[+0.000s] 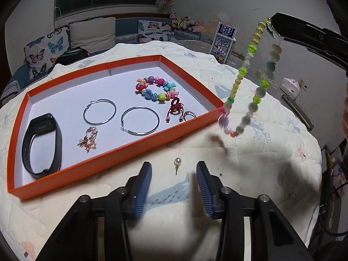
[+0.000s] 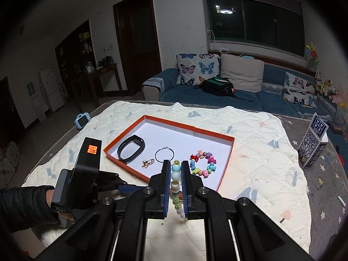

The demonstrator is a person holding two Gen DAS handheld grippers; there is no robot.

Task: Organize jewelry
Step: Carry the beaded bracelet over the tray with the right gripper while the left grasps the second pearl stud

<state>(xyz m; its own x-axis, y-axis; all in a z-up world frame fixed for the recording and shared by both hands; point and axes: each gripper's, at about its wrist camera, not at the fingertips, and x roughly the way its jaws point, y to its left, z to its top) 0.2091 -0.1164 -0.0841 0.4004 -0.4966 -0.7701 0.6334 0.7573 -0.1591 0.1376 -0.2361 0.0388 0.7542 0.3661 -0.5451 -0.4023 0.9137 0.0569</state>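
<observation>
An orange tray (image 1: 121, 148) (image 2: 226, 169) lies on the quilted table. It holds a black band (image 1: 41, 143), two hoop earrings (image 1: 140, 120), a gold dangle earring (image 1: 88, 140), a colourful bead bracelet (image 1: 156, 88) (image 2: 203, 163), a red knot charm (image 1: 175, 107) and a ring (image 1: 189, 115). A pearl stud earring (image 1: 177, 162) lies on the quilt between the tips of my open left gripper (image 1: 174, 169). My right gripper (image 2: 175, 167) (image 1: 271, 25) is shut on a green and white bead necklace (image 1: 250, 82) (image 2: 176, 184), which hangs in the air right of the tray.
A blue patterned carton (image 1: 224, 43) (image 2: 313, 145) stands at the table's far right. A small blue toy camera (image 2: 81, 119) sits off the quilt's far left edge. A sofa with butterfly cushions (image 2: 198, 67) is behind the table.
</observation>
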